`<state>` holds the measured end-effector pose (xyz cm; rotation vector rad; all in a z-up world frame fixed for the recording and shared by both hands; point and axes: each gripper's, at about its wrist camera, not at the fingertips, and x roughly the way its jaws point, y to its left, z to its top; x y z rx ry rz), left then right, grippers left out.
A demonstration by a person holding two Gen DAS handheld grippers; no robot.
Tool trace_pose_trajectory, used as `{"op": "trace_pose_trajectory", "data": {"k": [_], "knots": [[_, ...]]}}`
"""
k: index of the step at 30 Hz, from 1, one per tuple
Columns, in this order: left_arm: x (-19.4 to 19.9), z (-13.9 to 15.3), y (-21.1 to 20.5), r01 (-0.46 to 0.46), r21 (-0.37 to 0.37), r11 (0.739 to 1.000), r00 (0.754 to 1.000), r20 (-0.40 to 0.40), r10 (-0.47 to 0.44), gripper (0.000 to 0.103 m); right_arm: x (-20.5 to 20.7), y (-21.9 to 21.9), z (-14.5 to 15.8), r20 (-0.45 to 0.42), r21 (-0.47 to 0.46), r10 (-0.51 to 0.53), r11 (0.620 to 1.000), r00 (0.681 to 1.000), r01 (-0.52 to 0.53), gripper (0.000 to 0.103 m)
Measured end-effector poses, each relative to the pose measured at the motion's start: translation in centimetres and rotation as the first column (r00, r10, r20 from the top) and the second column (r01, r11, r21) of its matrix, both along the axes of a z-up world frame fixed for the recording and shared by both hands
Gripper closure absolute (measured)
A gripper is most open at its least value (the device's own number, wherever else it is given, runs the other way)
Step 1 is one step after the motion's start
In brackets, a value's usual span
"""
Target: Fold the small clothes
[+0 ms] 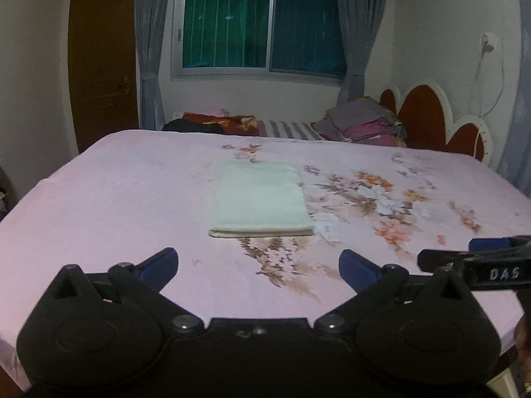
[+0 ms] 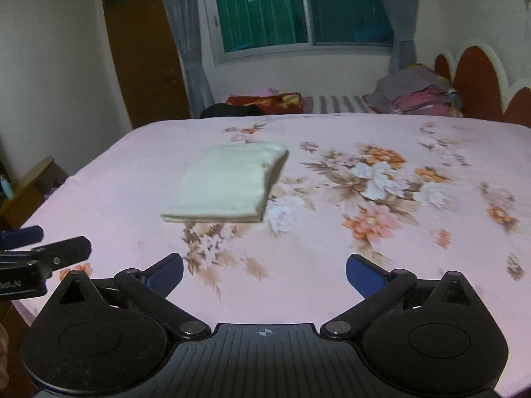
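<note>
Clothes pile (image 1: 361, 122) blurred; right hand-held gripper (image 1: 478, 258) cut off.

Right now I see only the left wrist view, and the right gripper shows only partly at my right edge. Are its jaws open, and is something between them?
Observer: The right gripper is wide open, with nothing between its fingers, only the pink bedsheet beyond.
Operator: Does the right side of the cloth look tidy?
Observer: In the right wrist view, the right edge of the folded cream cloth shows stacked layers and a small round button.
Operator: Is anything beside the bed, on its left?
Observer: A wooden box stands there, with a pale blue bottle by it.
</note>
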<state>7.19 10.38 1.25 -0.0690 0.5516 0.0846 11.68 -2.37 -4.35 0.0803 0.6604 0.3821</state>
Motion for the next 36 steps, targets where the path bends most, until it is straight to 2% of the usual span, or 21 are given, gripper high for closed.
{"op": "trace_pose_trajectory", "data": {"k": [5,12,36], "knots": [[-2.2,0.8,-0.8,-0.004,-0.007,1.0,1.0,0.031,0.004,0.0,-3.5,-0.6,1.5,0.064,0.001,-0.03,1.0,0.997,0.03,0.0],[-3.2,1.5,-1.7,-0.002,-0.01,1.0,0.998,0.065,0.002,0.0,-5.0,-1.1,3.0,0.097,-0.018,-0.026,0.999,0.995,0.028,0.0],[-3.3,2.5,-3.0,0.01,0.019,1.0,0.995,0.104,-0.012,0.0,-5.9,-1.7,4.5,0.13,-0.025,-0.016,1.0,0.991,0.019,0.0]]}}
